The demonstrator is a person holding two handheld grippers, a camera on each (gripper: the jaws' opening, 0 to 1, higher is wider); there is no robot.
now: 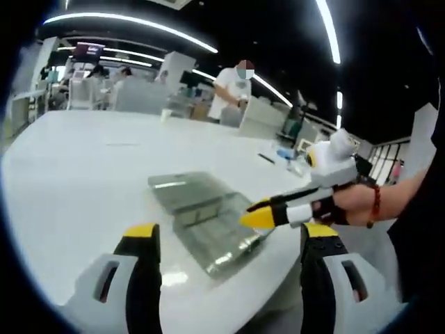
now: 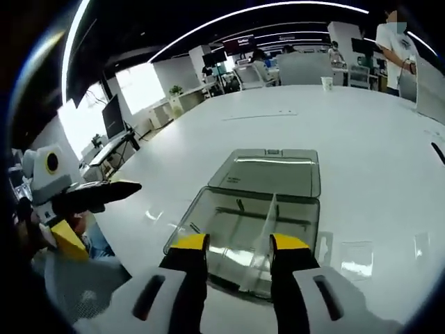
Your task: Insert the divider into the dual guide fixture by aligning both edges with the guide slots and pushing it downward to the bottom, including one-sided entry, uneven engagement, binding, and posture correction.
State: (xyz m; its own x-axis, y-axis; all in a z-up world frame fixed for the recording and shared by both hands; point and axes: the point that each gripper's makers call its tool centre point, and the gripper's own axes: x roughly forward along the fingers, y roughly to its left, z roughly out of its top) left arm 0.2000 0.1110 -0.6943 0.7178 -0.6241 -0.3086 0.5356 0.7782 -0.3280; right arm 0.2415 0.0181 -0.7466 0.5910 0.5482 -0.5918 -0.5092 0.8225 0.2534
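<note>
I am seeing a clear plastic fixture box (image 2: 268, 209) lying with its lid open on the white table (image 2: 361, 132). A transparent divider (image 2: 265, 233) is standing inside it. My right gripper (image 2: 240, 245) is hovering over it, jaws apart, gripping nothing. My left gripper (image 1: 229, 233) is waiting nearby, spread and empty.

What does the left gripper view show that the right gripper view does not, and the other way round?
Left gripper view: a hand with a bead bracelet holds the right gripper at the clear box. Right gripper view: a clear divider stands inside the box. Both: the box, the white table, the left gripper, a person in white.
</note>
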